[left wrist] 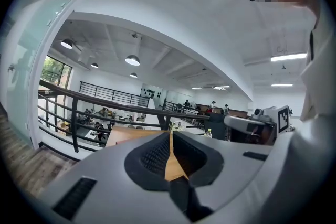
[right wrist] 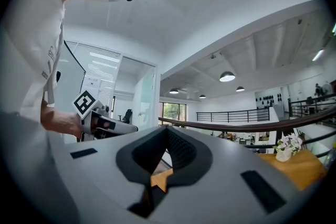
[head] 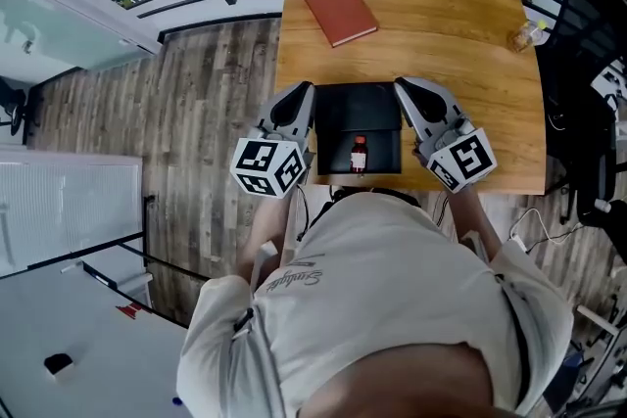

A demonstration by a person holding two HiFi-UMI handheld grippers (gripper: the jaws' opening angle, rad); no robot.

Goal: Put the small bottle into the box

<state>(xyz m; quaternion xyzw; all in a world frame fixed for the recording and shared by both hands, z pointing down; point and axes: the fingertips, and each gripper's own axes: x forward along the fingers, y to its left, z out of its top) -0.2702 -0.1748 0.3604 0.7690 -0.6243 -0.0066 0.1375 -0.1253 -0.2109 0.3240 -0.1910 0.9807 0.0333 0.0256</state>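
Head view: small bottle (head: 359, 154) in box (head: 358, 108) at table (head: 431, 24) edge; left gripper (head: 305, 88), right gripper (head: 401, 84) alongside, jaws together.

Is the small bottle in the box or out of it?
In. The bottle sits inside the black box, near its front edge.

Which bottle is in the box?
The red bottle, standing in the box; the clear bottle is out on the table, by its right edge.

Two grippers (head: 305, 89) (head: 403, 84); one box (head: 333, 147) (one small bottle (head: 359, 154) inside); one book (head: 339, 11); one table (head: 441, 64)
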